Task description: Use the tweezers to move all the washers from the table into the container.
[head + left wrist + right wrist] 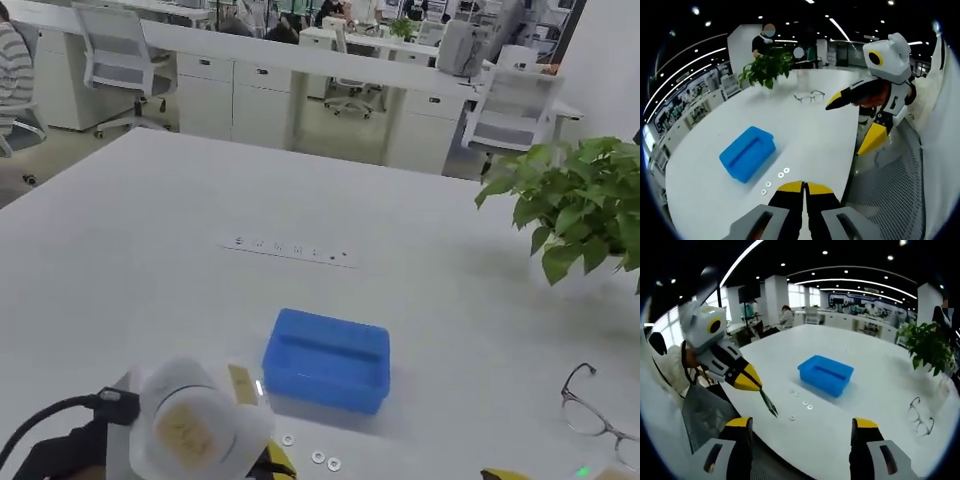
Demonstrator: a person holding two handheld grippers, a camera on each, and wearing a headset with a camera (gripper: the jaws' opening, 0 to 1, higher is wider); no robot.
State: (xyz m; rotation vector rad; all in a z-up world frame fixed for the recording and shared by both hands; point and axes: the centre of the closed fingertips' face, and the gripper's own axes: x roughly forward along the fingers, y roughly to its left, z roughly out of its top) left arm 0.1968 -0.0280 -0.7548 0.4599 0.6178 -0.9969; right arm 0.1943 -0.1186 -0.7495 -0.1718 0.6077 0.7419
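Observation:
Several small metal washers lie on the white table just in front of the blue container. They also show as washers beside the container, and as washers before the container. My left gripper is shut. In the right gripper view the left gripper holds dark tweezers, whose tips hover near the washers. My right gripper stands open and empty; the right gripper hangs over the table's near edge.
A pair of glasses lies at the right, near a potted plant. A power strip is set into the table behind the container. A mesh chair back stands by the near edge. Desks and chairs fill the room behind.

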